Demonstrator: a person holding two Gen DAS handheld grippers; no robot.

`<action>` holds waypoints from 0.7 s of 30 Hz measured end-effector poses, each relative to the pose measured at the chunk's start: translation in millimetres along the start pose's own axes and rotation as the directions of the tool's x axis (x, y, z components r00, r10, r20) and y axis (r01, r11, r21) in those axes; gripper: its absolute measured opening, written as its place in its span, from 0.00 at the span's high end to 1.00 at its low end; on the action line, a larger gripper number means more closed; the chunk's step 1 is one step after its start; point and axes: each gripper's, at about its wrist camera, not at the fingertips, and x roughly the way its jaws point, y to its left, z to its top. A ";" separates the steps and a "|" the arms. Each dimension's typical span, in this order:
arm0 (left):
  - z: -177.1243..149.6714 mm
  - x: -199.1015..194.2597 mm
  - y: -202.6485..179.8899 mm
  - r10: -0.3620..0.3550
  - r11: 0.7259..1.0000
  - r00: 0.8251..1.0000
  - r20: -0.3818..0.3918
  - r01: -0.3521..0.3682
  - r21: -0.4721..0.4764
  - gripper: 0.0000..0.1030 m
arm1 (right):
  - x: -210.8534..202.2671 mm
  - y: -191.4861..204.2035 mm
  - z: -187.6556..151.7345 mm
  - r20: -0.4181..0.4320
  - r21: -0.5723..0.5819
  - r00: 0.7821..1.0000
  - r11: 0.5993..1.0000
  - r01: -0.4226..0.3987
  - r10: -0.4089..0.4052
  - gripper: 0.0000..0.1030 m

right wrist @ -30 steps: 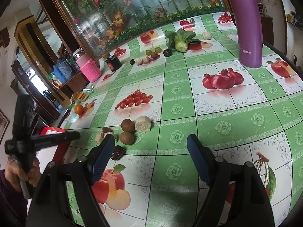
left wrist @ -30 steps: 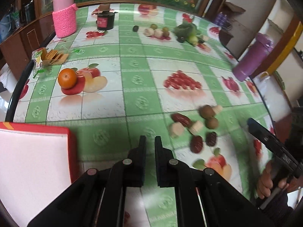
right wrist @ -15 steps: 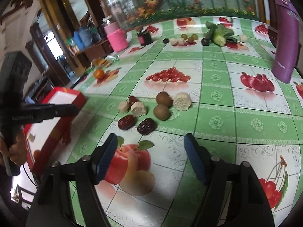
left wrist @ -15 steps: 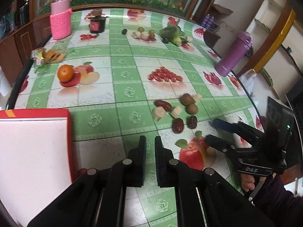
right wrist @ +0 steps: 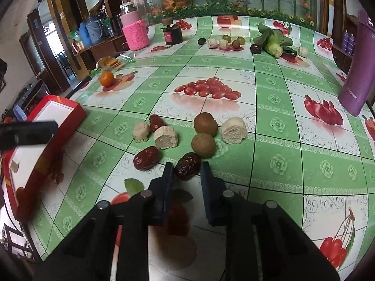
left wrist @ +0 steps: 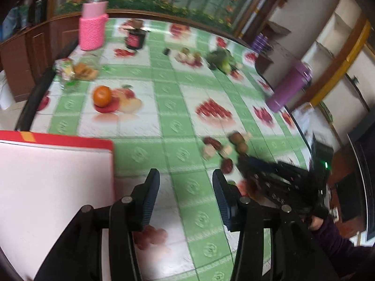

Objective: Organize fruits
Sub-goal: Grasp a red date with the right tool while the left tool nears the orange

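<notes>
Pale lettering seen near base of purple bottle, too small to be read. No other text legible.

A purple bottle is being seen upright at the table's right edge. A jar in a pink knitted sleeve and a small dark jar are being kept near the far edge, just apart.

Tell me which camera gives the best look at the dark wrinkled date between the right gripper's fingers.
The right wrist view. There the dark date sits sharp and close, pinched between the right gripper pads, beside two kiwis. In the left wrist view the picture is motion-blurred, and the right gripper covers that spot, so the date cannot be made out.
</notes>
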 end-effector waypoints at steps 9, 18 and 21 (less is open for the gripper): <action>65.3 45.8 30.3 0.279 0.957 0.960 -0.020 -0.280 -0.076 0.55 | -16.1 -28.7 5.5 0.065 0.156 0.995 0.984 -0.087 0.078 0.76; 84.3 76.8 55.1 0.360 0.916 0.930 -0.074 -0.367 -0.163 0.55 | -26.8 -70.3 11.0 0.132 0.371 0.984 0.914 -0.164 0.123 0.76; 92.2 71.8 65.1 0.369 0.906 0.929 -0.037 -0.368 -0.210 0.55 | -28.3 -66.4 11.2 0.136 0.355 0.982 0.919 -0.172 0.131 0.76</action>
